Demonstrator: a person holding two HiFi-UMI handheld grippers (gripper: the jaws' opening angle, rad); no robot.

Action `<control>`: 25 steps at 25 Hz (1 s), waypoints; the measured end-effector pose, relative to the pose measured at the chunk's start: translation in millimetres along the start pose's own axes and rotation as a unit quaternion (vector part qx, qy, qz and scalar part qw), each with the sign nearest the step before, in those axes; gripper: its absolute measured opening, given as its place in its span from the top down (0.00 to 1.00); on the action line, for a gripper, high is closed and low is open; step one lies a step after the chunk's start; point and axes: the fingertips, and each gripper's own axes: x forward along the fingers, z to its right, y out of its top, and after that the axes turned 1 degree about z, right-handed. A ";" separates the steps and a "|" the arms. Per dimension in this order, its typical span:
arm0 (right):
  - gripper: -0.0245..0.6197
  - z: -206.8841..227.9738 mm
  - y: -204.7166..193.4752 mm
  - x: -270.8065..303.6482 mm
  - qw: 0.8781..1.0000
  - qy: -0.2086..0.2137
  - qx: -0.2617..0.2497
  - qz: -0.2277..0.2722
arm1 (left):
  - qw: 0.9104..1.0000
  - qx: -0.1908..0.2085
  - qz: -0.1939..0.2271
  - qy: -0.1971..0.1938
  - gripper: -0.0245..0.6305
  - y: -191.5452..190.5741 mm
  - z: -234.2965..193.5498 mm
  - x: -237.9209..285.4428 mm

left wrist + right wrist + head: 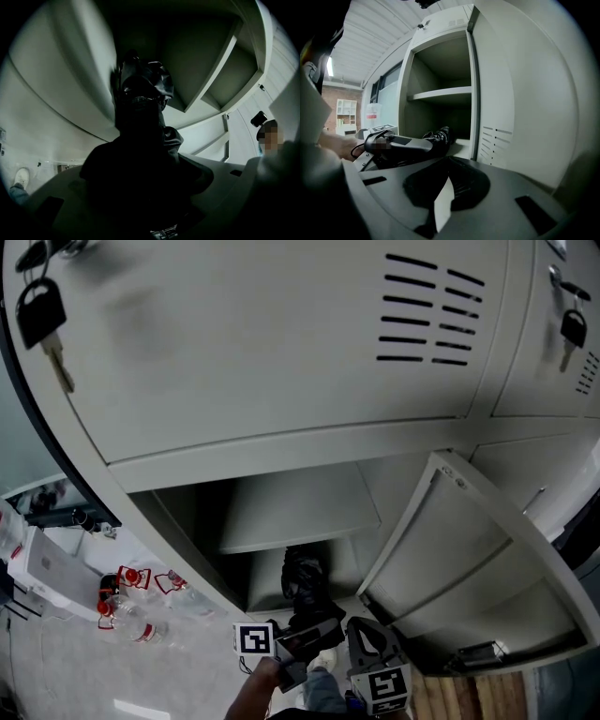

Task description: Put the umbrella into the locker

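Head view: your left gripper (302,629) holds the black folded umbrella (305,579), its far end inside the open locker (309,451), below the shelf (295,517).
Left gripper view: jaws wide, clamped on the umbrella.
Right gripper view: your right gripper (446,185) is closed and empty, in front of the locker.

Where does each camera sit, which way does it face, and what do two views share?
Head view: on the head, looking steeply down at the open locker; left gripper and right gripper show.
Left gripper view: rides that gripper, facing into the locker; its jaws grip the umbrella.
Right gripper view: rides that gripper, facing the locker opening; its empty jaws show.
Shared: both gripper views show the umbrella.
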 end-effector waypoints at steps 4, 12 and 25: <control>0.96 -0.2 4.8 2.9 1.000 0.005 -0.001 0.001 | 1.000 -0.015 0.004 0.007 0.54 5.3 -2.8 1.1; 0.96 -2.3 7.2 5.5 1.000 0.015 0.000 0.001 | 0.999 -0.012 0.020 -0.025 0.53 17.2 3.0 5.4; 0.96 -11.8 3.4 0.0 1.000 0.025 0.003 -0.005 | 0.998 -0.020 0.047 -0.020 0.47 22.7 -0.9 -4.3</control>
